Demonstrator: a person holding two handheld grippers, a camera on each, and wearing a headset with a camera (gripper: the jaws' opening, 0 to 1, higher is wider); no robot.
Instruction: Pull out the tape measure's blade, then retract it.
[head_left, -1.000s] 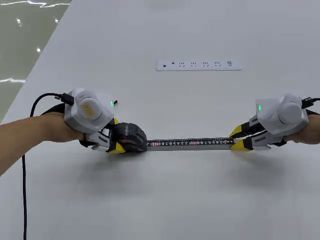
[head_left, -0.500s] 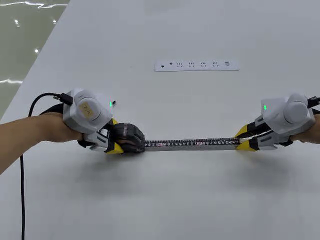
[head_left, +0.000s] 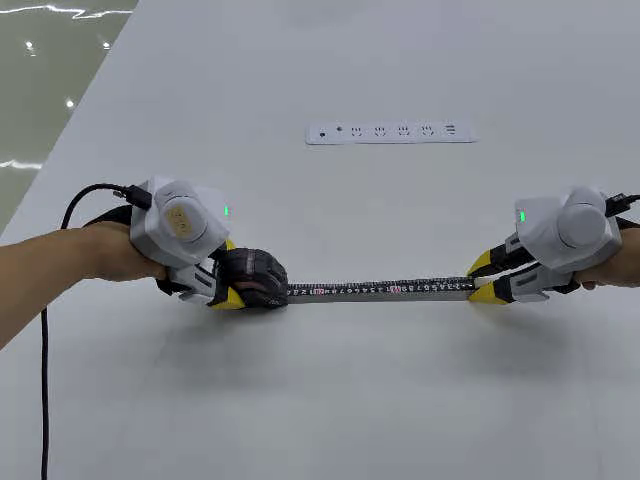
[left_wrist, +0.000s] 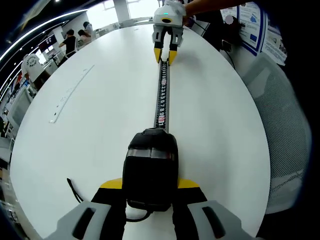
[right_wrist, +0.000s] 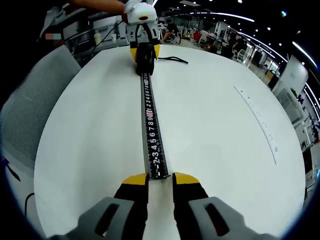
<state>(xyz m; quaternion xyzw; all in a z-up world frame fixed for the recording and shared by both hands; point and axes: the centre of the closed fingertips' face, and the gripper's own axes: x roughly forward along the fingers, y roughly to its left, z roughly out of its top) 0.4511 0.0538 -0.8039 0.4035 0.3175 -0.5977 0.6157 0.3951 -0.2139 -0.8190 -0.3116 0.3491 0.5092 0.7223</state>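
White workbench (head_left: 330, 400), matt, wide. White power strip (head_left: 389, 132) at the far side, well apart from the work; no legible marking. Black cable (head_left: 45, 380) trails from the left side.

Left gripper (head_left: 230, 270): jaws closed around the tape measure case (head_left: 255, 277), black, resting on the bench.

Right gripper (head_left: 480, 279): jaws drawn in narrow, pinching the free end of the blade (head_left: 380, 289).

Blade: drawn out straight and taut from case to right gripper. Black numerals 2 to 9 read in the right gripper view, then a red mark.

Step, as judged: pull-out done or nearly so. Retraction next; it calls for a steady case and the blade end guided back, not let snap.
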